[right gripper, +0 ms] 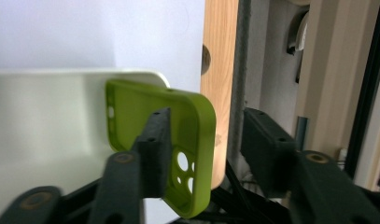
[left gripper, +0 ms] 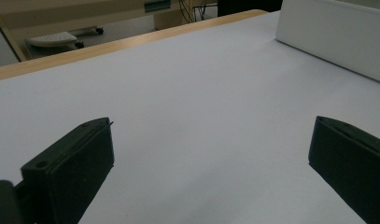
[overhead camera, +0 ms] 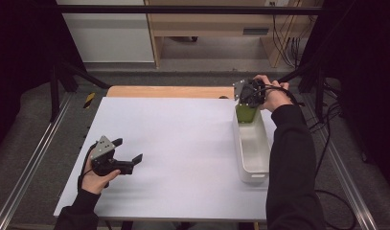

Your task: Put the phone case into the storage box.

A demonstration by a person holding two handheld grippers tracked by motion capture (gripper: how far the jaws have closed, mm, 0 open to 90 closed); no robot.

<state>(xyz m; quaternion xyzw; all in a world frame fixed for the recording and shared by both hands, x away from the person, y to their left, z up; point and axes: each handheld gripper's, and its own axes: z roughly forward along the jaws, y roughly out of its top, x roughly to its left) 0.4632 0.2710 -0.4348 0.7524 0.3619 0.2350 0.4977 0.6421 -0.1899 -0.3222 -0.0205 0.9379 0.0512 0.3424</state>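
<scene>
1. The left gripper point(overhead camera: 128, 150) rests at the near left of the white table point(overhead camera: 183, 143), held in the person's left hand point(overhead camera: 97, 176). Its jaws stand wide apart with nothing between them; in the left gripper view only bare tabletop lies between them.
2. The middle of the table is plain white, with a wooden edge point(overhead camera: 168, 91) along its far side.
3. A white bin point(overhead camera: 254, 148) stands lengthwise near the table's right edge.
4. The green phone case point(right gripper: 187, 140) sits at the bin's far end, leaning against its end wall.
5. The right gripper point(right gripper: 204, 154) hangs over that far end, jaws released: one jaw lies against the inside of the case, the other stands clear of its back, so nothing is pinched.
</scene>
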